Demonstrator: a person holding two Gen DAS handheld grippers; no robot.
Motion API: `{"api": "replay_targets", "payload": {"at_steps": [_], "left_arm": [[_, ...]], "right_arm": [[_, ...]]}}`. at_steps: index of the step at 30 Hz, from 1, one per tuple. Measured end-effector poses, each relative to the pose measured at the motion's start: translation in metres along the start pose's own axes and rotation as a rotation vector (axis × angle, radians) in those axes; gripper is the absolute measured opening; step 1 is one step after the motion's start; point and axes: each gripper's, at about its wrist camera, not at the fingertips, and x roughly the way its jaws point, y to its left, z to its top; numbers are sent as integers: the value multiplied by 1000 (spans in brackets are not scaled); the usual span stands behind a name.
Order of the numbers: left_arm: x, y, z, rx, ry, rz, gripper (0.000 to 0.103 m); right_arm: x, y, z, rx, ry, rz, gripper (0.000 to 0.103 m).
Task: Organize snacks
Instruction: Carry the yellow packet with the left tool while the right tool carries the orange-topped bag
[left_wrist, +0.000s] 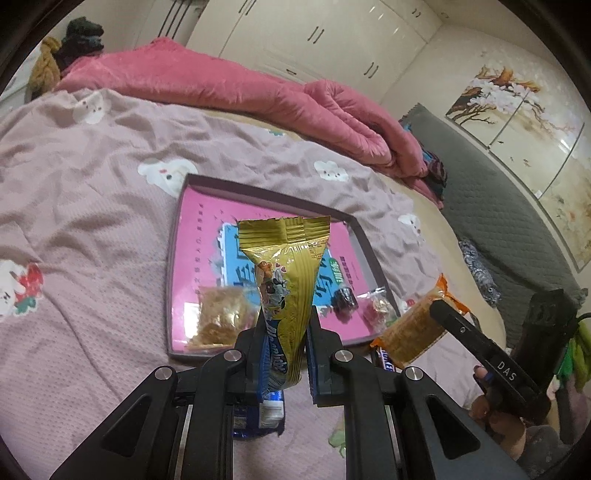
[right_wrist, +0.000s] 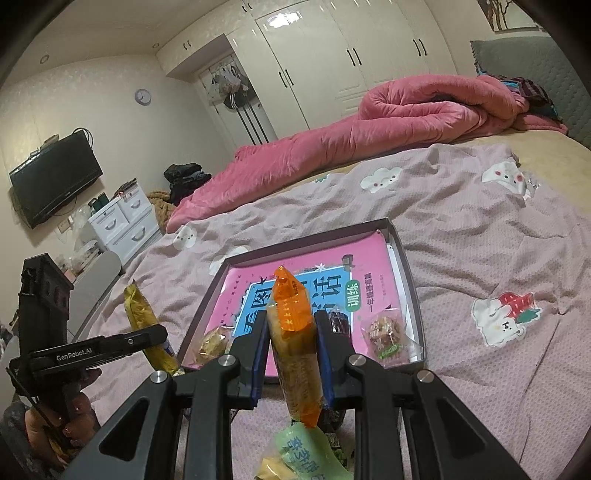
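Here both hand-held grippers grip upright snacks, the left hand-held gripper (left_wrist: 284, 332) a gold foil packet (left_wrist: 288, 280) and the right hand-held gripper (right_wrist: 291, 350) an orange-wrapped bar (right_wrist: 293, 332), with the shallow pink-lined tray (left_wrist: 177, 236) just ahead on the bed.

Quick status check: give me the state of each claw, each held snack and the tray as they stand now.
Left claw: shut on gold packet.
Gold packet: held upright, off the bed.
Right claw: shut on orange packet.
Orange packet: held, tilted, above tray edge.
Tray: open on the bed, three small snacks inside.
Green packet: lying on the bed, outside tray.
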Motion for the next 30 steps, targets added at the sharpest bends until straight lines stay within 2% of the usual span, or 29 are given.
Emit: {"api": "replay_targets", "payload": {"at_steps": [13, 30], "left_arm": [[-4, -6, 8, 22, -40, 25, 16], [17, -25, 18, 21, -47, -17, 16]], "right_arm": [[2, -4, 11, 20, -33, -11, 24], [7, -13, 16, 60, -51, -30, 24]]}}
